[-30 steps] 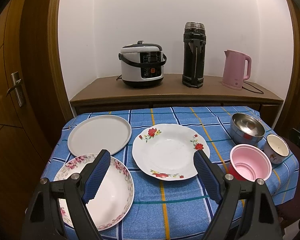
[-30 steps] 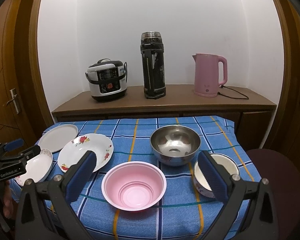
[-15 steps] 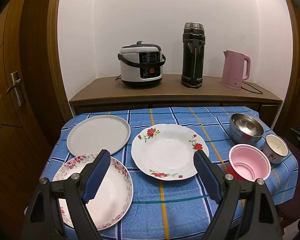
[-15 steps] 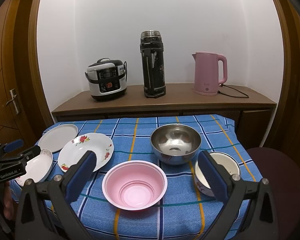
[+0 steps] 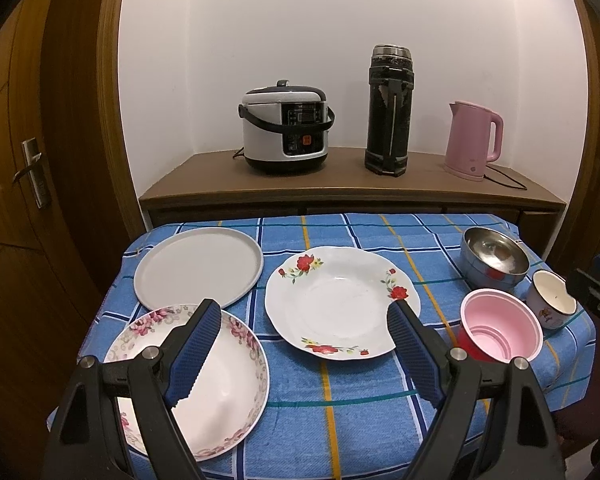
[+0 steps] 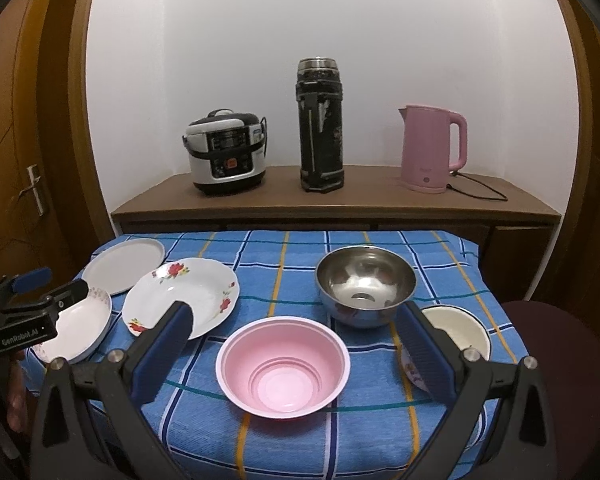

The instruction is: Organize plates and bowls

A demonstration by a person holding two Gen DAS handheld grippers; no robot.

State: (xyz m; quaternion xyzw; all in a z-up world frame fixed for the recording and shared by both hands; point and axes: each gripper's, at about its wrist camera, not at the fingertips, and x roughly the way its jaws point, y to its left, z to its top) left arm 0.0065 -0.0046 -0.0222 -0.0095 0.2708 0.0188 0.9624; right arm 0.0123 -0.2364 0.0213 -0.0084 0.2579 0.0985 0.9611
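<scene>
On the blue checked tablecloth (image 5: 340, 420) lie a plain grey plate (image 5: 198, 266), a white plate with red flowers (image 5: 340, 302) and a pink-flowered bowl (image 5: 220, 380). A pink bowl (image 6: 283, 366), a steel bowl (image 6: 365, 284) and a small white enamel bowl (image 6: 456, 328) stand on the right side. My left gripper (image 5: 304, 328) is open and empty above the near edge, between the flowered bowl and the flowered plate. My right gripper (image 6: 296, 326) is open and empty, straddling the pink bowl from above.
A wooden shelf (image 5: 352, 192) behind the table holds a rice cooker (image 5: 286, 126), a black thermos (image 5: 390, 110) and a pink kettle (image 5: 474, 140). Wooden doors flank both sides. A dark red stool (image 6: 560, 344) stands at the table's right.
Both views have shifted only slightly; the left gripper has drifted a little. Both grippers stay open and no dish has moved.
</scene>
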